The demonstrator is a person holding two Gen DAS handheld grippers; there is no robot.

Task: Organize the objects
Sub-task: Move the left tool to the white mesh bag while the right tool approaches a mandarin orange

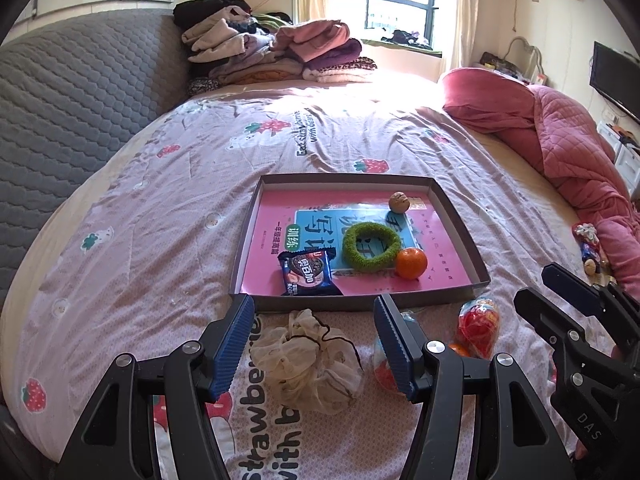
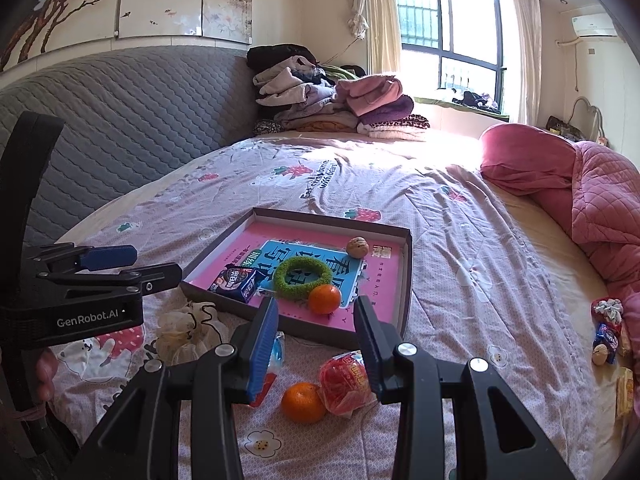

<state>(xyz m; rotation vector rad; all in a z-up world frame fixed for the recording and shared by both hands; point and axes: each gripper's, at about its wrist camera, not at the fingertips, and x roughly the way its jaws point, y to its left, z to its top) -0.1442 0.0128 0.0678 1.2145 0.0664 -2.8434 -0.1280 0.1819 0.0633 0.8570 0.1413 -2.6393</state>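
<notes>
The right claw [image 2: 316,340] hangs spread wide over the bed [image 2: 460,240], nothing between its fingers. Below it lie an orange [image 2: 303,403] touching a red packet [image 2: 346,382]. Beyond, the tray [image 2: 408,276] holds a second orange [image 2: 324,299], a green ring [image 2: 304,274], a walnut [image 2: 357,247] and a cookie pack [image 2: 236,281]. The left claw [image 2: 132,266] sits at the left edge, above a beige scrunchie [image 2: 188,330]

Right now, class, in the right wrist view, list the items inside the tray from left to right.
In the tray: cookie packet → green ring → orange → walnut.
</notes>
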